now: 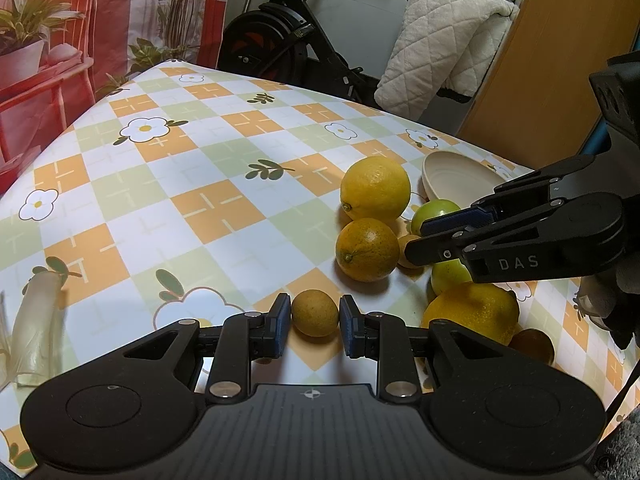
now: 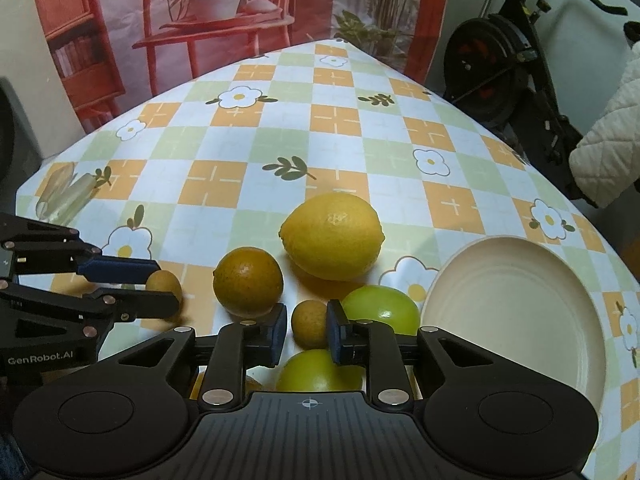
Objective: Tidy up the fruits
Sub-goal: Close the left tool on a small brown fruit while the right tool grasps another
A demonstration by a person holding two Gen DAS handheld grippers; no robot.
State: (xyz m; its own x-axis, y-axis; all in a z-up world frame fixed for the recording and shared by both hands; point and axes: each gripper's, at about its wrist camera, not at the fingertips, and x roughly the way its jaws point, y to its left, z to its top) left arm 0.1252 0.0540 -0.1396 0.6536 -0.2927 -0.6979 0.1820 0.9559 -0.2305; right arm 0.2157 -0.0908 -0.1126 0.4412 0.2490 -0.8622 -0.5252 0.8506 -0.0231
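Lemon [image 2: 332, 236] lies lengthwise left-right; left tool [image 1: 315, 314] grips a small fruit [image 1: 315, 313], right tool [image 2: 307, 326] slightly parted.

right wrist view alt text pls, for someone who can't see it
The right gripper frames a small brown fruit among green fruits, an orange and a lemon on a checked tablecloth. An empty cream bowl sits right.

loose citrus fruits [image 2: 332, 236] beside empty plate [image 2: 516, 320]

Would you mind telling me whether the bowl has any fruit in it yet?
Empty: the bowl shows only its bare cream inside, and all fruit lies on the table.
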